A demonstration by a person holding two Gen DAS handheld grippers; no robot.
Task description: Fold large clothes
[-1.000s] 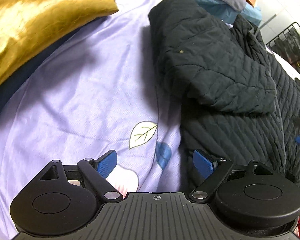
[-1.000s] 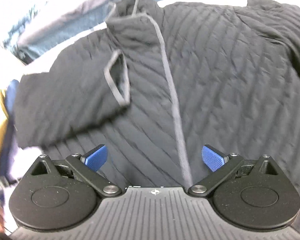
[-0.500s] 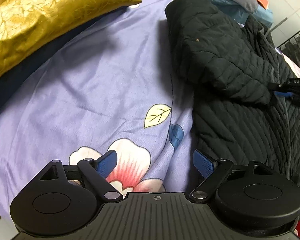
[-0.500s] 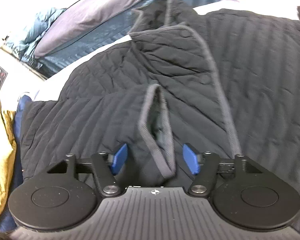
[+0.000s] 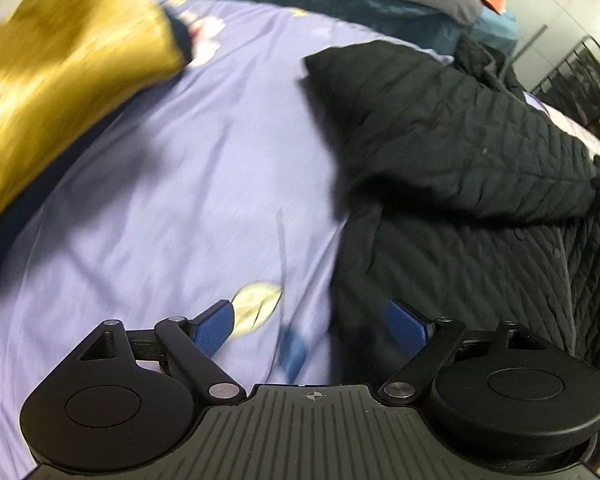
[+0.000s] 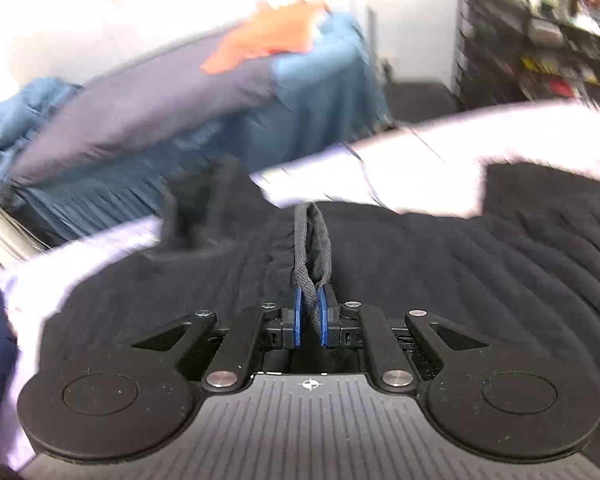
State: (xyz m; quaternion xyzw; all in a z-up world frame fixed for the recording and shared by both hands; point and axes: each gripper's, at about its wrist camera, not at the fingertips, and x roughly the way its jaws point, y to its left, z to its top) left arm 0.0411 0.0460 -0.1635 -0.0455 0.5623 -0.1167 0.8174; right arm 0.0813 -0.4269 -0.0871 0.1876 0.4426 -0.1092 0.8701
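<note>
A black quilted jacket lies on a lilac flowered bed sheet, one sleeve folded across its body. My left gripper is open and empty, low over the sheet at the jacket's left edge. In the right wrist view the jacket fills the lower half. My right gripper is shut on the jacket's grey-trimmed sleeve cuff, which stands up in a loop between the blue pads.
A gold pillow lies at the far left on the bed. A blue and grey bedding pile with an orange cloth sits behind the jacket. A dark wire rack stands at the right.
My right gripper has closed on the sleeve cuff and tilted up toward the room. My left gripper has shifted along the jacket's left edge, still open.
</note>
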